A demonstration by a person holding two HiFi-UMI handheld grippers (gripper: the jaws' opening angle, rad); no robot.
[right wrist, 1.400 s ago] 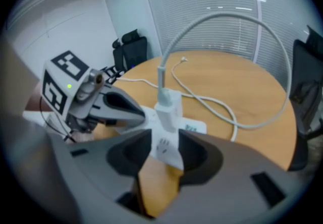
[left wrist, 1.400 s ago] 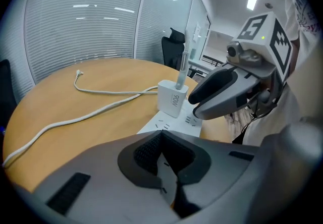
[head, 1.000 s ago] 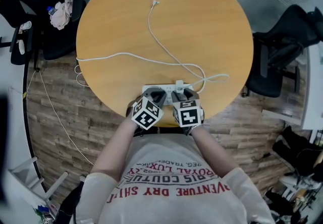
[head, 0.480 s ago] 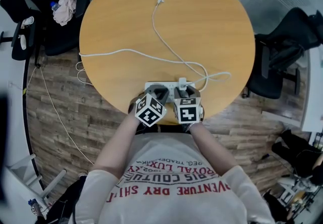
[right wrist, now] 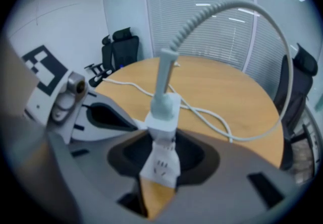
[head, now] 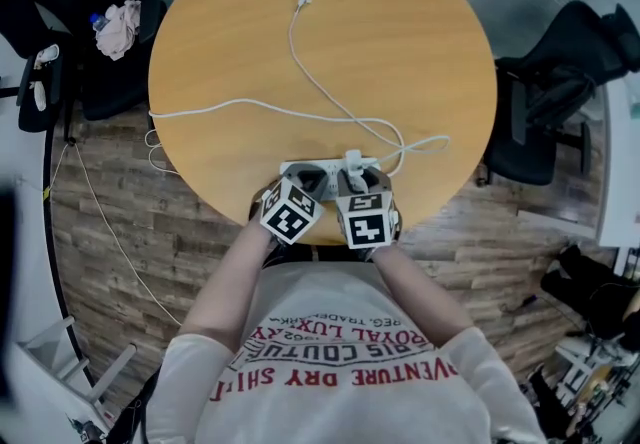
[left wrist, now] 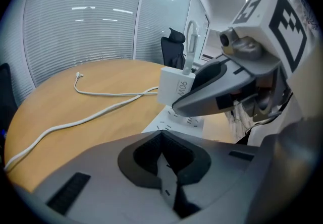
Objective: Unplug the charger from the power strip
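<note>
A white power strip lies at the near edge of the round wooden table. A white charger stands plugged into it, and its cable runs across the table. My left gripper is shut on the strip's left part; a pale sliver of the power strip shows between its jaws. My right gripper straddles the charger. The right gripper's jaws are closing, with dark gaps still showing on both sides of the charger.
The strip's own cord runs left and drops over the table's edge. Black office chairs stand at the right and at the left, the left one with a cloth on it. My body is close against the table's near edge.
Both grippers stay at the power strip; only the view has shifted a little. The charger is still plugged in.
</note>
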